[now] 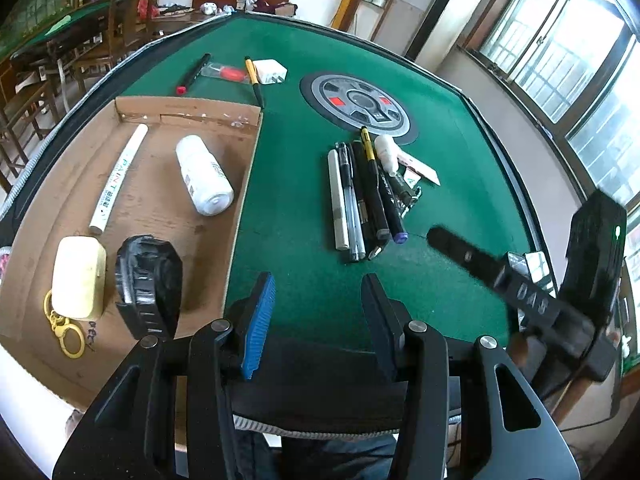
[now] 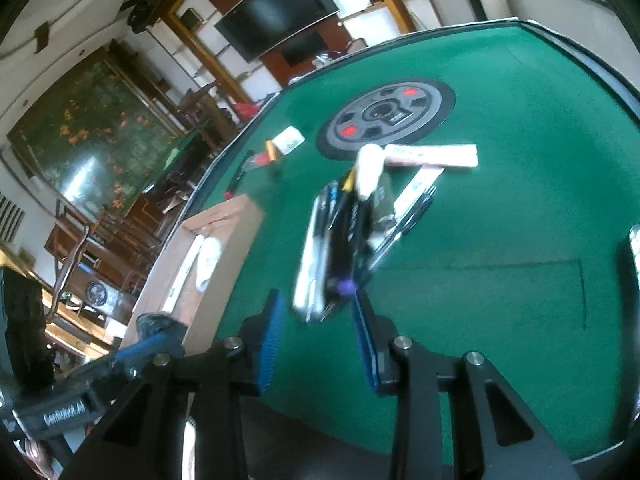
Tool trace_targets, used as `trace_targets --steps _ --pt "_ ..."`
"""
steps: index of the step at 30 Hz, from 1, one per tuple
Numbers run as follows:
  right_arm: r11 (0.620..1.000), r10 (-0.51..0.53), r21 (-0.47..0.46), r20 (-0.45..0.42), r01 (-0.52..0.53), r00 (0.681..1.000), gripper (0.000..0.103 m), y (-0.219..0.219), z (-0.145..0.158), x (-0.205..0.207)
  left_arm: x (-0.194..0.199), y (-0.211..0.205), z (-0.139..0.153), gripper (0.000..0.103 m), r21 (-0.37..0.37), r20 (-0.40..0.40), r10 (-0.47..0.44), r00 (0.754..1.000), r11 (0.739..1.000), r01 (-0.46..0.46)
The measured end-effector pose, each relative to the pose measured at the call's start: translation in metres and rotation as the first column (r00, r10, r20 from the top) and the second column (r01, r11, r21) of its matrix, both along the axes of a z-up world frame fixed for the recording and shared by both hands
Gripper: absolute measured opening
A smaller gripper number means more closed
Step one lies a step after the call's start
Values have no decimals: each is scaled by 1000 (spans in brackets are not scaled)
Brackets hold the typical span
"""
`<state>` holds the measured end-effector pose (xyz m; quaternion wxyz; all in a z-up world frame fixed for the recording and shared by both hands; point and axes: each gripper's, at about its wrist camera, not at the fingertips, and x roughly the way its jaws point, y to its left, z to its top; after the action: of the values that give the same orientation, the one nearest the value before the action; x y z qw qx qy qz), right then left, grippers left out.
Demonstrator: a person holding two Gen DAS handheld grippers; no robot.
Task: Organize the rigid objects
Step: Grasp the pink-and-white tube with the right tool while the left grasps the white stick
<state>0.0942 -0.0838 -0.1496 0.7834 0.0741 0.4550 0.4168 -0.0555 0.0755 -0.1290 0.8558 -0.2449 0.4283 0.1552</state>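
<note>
The left gripper (image 1: 316, 320) is sitting nearest the lens in the left wrist view, its two jaws standing well apart over bare green felt with nothing between them, the left pad faced in blue ribbing. Just beside it on the left, a cardboard tray (image 1: 240, 184) is lying flat on the green table (image 1: 288, 208), and inside the tray a black wrapped object (image 1: 148, 276) is resting close to the near wall, a pale yellow case (image 1: 78, 276) with yellow key rings is lying next to it, a white bottle (image 1: 204, 176) is lying on its side farther in, and a white paint marker (image 1: 118, 178) is lying along the tray's left side. Out on the felt, well apart from the tray, a cluster of pens and markers (image 1: 364, 196) is lying side by side, and a small white tube (image 1: 386, 152) is resting at its far end. In the right wrist view, the right gripper (image 2: 316, 332) is hovering at the near tips of that same cluster (image 2: 336, 240), its blue-padded jaws partly apart and gripping nothing, the purple-capped marker (image 2: 345, 286) lying just at the right pad; the picture is blurred there. Beyond the pens, a round grey control disc (image 1: 358, 106) is sitting in the middle of the table. Near the far edge, a black pen with a red end (image 1: 194, 74), a yellow pen (image 1: 253, 80) and a white plug (image 1: 270, 71) are lying close together. The right gripper (image 1: 452, 246) is also reaching in from the right side of the left wrist view.
</note>
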Motion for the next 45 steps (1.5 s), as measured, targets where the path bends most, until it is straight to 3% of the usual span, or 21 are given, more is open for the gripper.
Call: trace_targets --steps 9,14,19,23,25,27,28,33,45 --pt "997 -11 -74 51 15 999 36 26 23 55 22 3 -11 45 -7 -36 -25 999 1000 25" --pt "990 33 -136 91 -20 995 36 57 29 97 37 9 -18 45 -17 -59 -26 998 1000 25" --pt "972 32 -235 189 13 981 36 69 12 126 49 12 -26 44 -24 -77 -26 997 999 24" --pt "957 44 -291 159 4 986 37 65 -11 143 64 12 -35 45 -36 -100 -31 994 999 28" --pt "963 62 -270 134 -24 989 37 59 -11 145 70 13 -39 45 -42 -108 -35 993 999 31" --pt "964 105 -257 116 -72 988 54 59 -11 146 78 14 -43 45 -46 -125 -34 992 999 28" --pt "962 114 -262 118 -80 986 56 59 -12 147 80 14 -45 45 -49 -130 -34 991 998 28" --pt "938 129 -339 141 -75 982 57 65 -22 147 91 20 -52 44 -65 -136 -23 990 998 14" --pt "901 194 -424 210 -89 958 58 72 -23 137 105 25 -60 40 -51 -164 -18 986 999 9"
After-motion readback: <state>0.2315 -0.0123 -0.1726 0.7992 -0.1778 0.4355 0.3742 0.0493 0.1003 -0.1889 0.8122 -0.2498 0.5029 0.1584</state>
